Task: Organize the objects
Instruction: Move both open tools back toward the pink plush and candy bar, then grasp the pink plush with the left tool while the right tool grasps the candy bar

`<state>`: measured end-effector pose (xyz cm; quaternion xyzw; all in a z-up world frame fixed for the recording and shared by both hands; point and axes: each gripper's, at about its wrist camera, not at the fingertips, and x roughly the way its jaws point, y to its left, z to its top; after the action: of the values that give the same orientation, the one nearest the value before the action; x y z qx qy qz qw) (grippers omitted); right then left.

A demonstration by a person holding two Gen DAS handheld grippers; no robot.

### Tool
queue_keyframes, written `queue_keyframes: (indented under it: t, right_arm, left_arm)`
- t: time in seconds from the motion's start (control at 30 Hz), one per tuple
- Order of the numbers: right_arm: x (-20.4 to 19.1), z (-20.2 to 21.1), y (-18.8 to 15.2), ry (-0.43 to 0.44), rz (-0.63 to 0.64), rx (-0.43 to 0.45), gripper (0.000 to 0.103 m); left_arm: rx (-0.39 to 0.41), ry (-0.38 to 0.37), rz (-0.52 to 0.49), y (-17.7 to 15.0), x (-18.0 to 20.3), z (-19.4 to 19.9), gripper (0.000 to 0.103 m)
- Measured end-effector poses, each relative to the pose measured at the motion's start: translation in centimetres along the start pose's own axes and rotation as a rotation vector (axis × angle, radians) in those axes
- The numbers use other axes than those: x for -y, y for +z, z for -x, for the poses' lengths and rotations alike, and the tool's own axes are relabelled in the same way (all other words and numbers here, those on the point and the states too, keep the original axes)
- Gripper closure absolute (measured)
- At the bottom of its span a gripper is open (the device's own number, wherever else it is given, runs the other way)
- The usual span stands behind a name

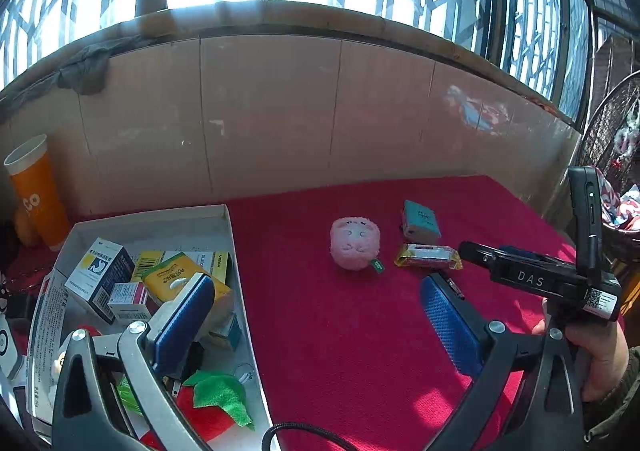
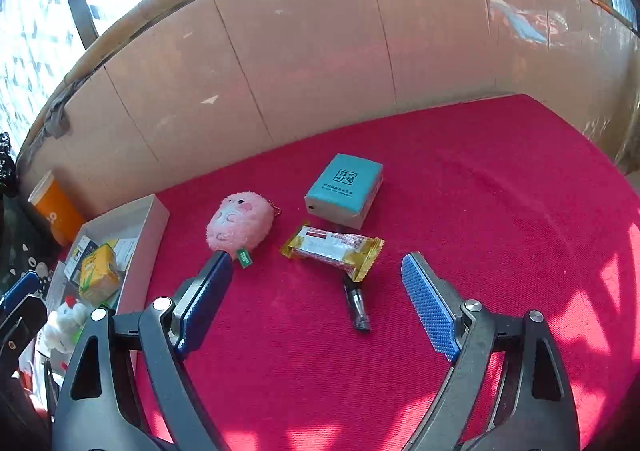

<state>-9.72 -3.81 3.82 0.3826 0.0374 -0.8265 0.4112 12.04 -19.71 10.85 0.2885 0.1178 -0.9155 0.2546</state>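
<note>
I am holding my left gripper (image 1: 316,291) with its jaws spread wide and nothing between the pads; one blue pad (image 1: 182,321) is hanging over the white box (image 1: 230,229), the other over the red cloth (image 1: 340,351) just beside it. I am holding my right gripper (image 2: 316,271) released as well, fingers well apart and grasping nothing, above the red cloth (image 2: 500,211).

All positions below are referenced to the white box, which is sitting at the left edge of the cloth.

- Inside the box: several medicine cartons (image 1: 100,275), a yellow pack (image 1: 176,277) and a red plush with green leaves (image 1: 218,397) are lying in a loose pile.
- Near the box, on the cloth: the pink plush toy (image 2: 240,225) is lying with its green tag toward me; my right gripper's left pad tip is appearing to touch its lower edge.
- Farther from the box: the yellow snack packet (image 2: 332,249) is lying flat, beside the plush.
- Beyond the packet: the teal box (image 2: 346,185) is resting flat, apart from the packet.
- Just beside the packet's near corner: a small dark cylindrical item (image 2: 356,305) is lying between my right fingers.
- Behind the box, against the wall: an orange paper cup (image 1: 38,195) is standing upright.
</note>
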Motion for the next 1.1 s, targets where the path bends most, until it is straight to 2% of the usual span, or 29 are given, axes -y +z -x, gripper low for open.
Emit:
queue_keyframes:
  t: [0.13, 0.3, 0.47, 0.6, 0.67, 0.73, 0.83, 0.87, 0.9, 1.0, 1.07, 1.1]
  right_arm:
    - [2.0, -1.4, 0.2, 0.021, 0.07, -0.033, 0.016]
    - [0.8, -2.6, 0.2, 0.039, 0.232, -0.023, 0.016]
    - [-1.4, -4.7, 0.2, 0.033, 0.359, -0.043, 0.016]
    - [-2.0, -6.8, 0.6, 0.03, 0.37, -0.079, 0.016]
    - [-2.0, -7.8, 0.6, 0.019, 0.372, -0.116, 0.016]
    - [-1.9, -8.2, 0.6, 0.032, 0.372, -0.136, 0.016]
    - [-1.8, -8.2, 0.6, 0.036, 0.382, -0.134, 0.016]
    - [-1.7, -8.3, 0.6, 0.039, 0.378, -0.137, 0.021]
    - [-1.6, -8.4, 0.6, 0.048, 0.376, -0.144, 0.034]
    - [-1.7, -8.9, 0.5, 0.041, 0.385, -0.165, 0.049]
    - [-2.1, -8.9, 0.4, 0.033, 0.407, -0.162, 0.061]
    - [-2.3, -8.9, 0.3, 0.029, 0.417, -0.159, 0.066]
  left_arm:
    - [-0.089, -0.036, -0.038, 1.5, 1.6, -4.1, 0.0]
    - [-0.158, -0.078, -0.038, 3.0, 2.7, -8.9, 0.0]
    - [-0.197, -0.026, -0.049, 3.7, 3.1, -13.0, 0.0]
    - [-0.242, -0.023, -0.011, 4.1, 2.7, -15.6, 0.0]
    - [-0.27, -0.01, -0.026, 4.0, 2.7, -16.6, 0.0]
    - [-0.286, 0.008, -0.046, 3.9, 2.8, -17.6, 0.005]
    - [-0.316, -0.005, -0.038, 3.8, 2.5, -18.9, 0.01]
    - [-0.322, -0.011, -0.036, 3.7, 2.6, -19.2, 0.01]
    - [-0.326, -0.013, -0.036, 3.7, 2.6, -19.5, 0.01]
    - [-0.338, -0.012, -0.034, 3.5, 2.6, -20.6, 0.011]
    - [-0.339, -0.018, -0.039, 3.4, 2.7, -20.8, 0.024]
    - [-0.339, -0.036, -0.041, 3.3, 2.9, -20.8, 0.046]
